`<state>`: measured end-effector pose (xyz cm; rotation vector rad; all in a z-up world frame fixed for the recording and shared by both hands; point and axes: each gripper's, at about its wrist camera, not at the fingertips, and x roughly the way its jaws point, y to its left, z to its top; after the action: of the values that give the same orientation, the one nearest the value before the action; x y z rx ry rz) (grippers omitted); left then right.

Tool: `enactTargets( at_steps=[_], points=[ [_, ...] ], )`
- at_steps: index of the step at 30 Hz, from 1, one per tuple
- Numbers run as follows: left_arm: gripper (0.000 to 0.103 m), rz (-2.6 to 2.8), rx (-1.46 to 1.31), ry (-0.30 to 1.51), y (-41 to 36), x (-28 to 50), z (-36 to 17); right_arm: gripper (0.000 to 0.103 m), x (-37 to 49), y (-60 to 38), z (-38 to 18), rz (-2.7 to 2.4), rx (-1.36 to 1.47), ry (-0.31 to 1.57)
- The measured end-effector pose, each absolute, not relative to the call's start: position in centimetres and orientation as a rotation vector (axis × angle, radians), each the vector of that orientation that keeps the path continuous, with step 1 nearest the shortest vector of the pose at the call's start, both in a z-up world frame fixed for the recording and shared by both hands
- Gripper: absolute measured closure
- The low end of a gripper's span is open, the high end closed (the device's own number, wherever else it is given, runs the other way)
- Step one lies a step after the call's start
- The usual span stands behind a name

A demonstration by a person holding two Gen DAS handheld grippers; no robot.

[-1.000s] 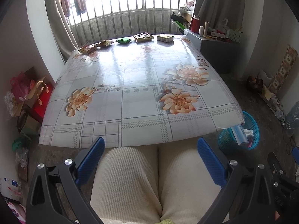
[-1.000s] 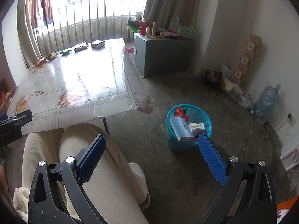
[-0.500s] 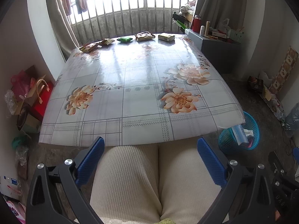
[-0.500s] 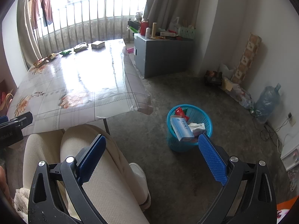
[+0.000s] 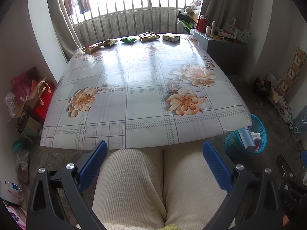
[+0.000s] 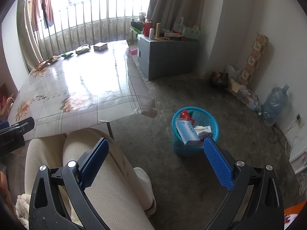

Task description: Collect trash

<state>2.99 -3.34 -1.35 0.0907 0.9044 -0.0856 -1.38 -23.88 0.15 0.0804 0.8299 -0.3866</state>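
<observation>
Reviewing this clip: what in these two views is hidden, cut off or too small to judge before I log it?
- Basket, left wrist view: near side hidden behind the tablecloth corner.
- Basket's lower contents, right wrist view: buried under the blue box and tissue.
- Wrappers at the table's far edge, both views: too small to read or tell empty from full.
- Box print: blurred.
- Under the table: blocked by the cloth and the person's legs.

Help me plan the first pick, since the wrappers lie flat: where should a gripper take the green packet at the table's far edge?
Probably across its short width, coming down from above. The green packet lies flat on the tablecloth, clear of its neighbours, so open fingers can straddle it. Both the left gripper and right gripper are open.
</observation>
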Motion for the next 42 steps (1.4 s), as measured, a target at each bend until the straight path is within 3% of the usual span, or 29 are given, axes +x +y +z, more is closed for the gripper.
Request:
enactTargets(
  at_steps=[42],
  points=[
    [0.006, -0.08, 0.09, 0.903, -3.18, 2.86, -1.25, 0.008, -1.49, -23.96, 0.33, -0.385, 0.086, 0.827]
  ],
)
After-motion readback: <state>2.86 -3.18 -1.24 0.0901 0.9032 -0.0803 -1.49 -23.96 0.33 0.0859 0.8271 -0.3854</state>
